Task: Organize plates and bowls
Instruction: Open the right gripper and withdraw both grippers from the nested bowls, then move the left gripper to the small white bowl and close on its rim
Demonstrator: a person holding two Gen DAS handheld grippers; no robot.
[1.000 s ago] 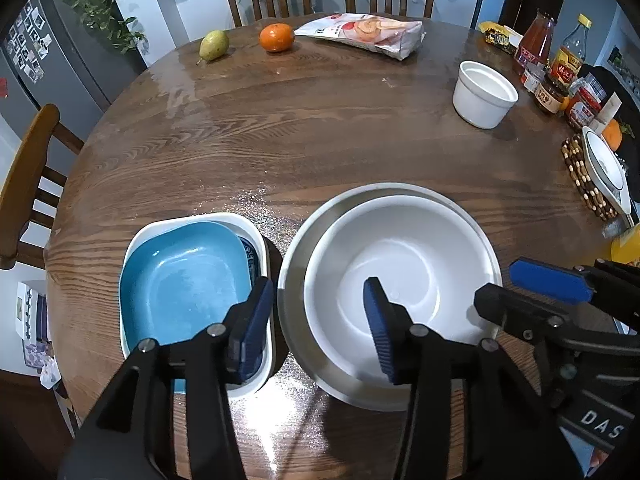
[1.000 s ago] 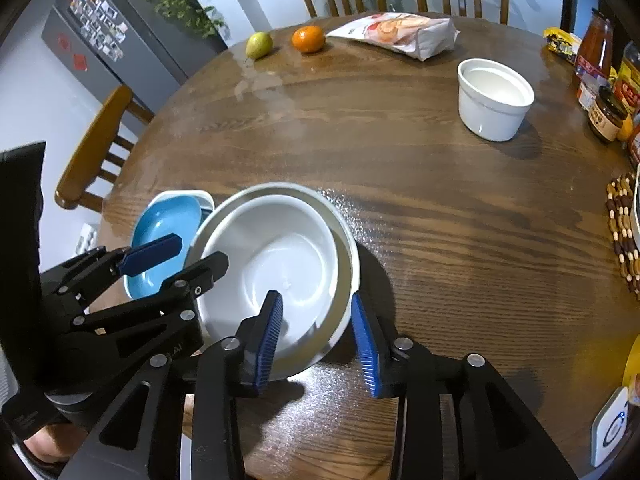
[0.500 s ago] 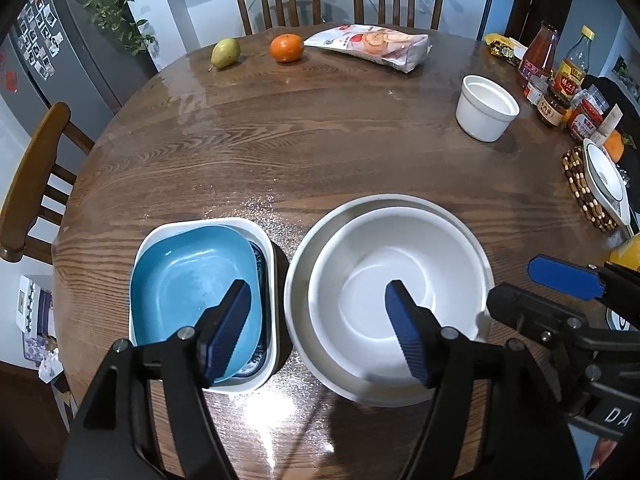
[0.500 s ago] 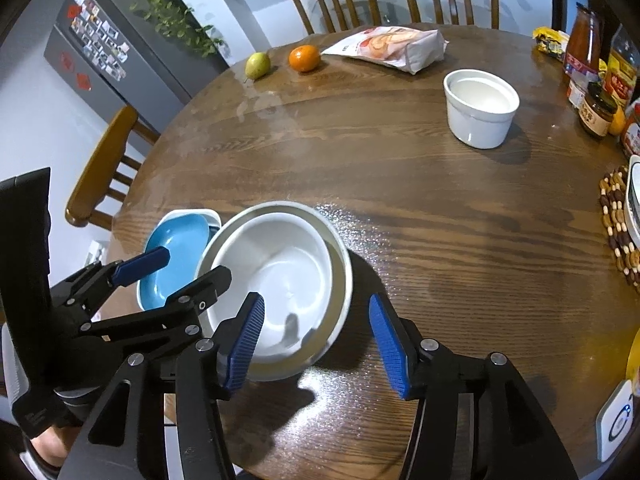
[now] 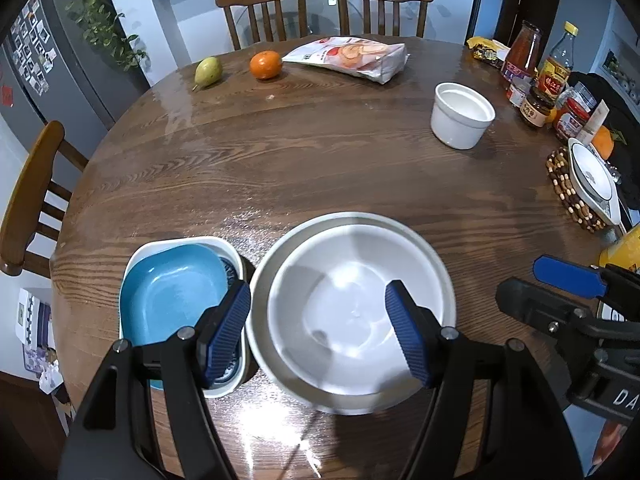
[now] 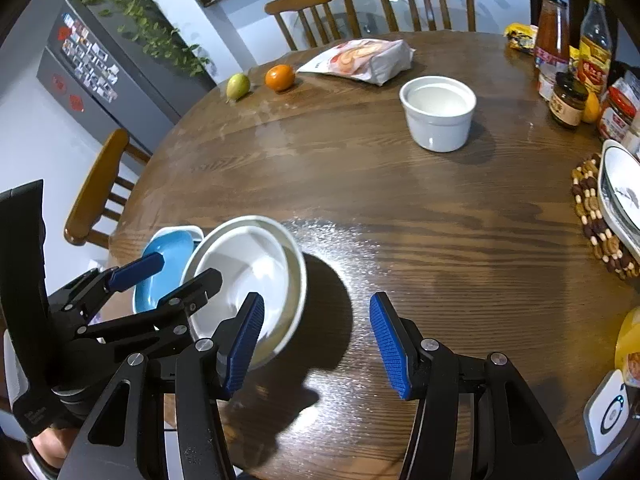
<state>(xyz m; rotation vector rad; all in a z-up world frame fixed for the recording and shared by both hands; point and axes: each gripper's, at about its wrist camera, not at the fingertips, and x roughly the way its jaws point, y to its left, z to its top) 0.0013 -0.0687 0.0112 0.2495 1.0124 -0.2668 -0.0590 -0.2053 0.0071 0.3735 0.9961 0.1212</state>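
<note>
A white bowl nested in a wider white bowl stands near the table's front edge. Beside it on the left, a blue square dish lies inside a white square dish. My left gripper hovers open over the white bowls with nothing pressed between its pads. My right gripper is open above bare table just right of the bowls. A white ramekin stands far right. A white plate rests on a beaded trivet.
A pear, an orange and a snack bag lie at the far edge. Bottles and jars crowd the right rim. Wooden chairs stand behind and left of the table. A small white device sits at the near right.
Both grippers' jaws widened from around the white bowls' rims and drew back. The right gripper shifted to the right, off the bowls. The bowls stayed where they were.
</note>
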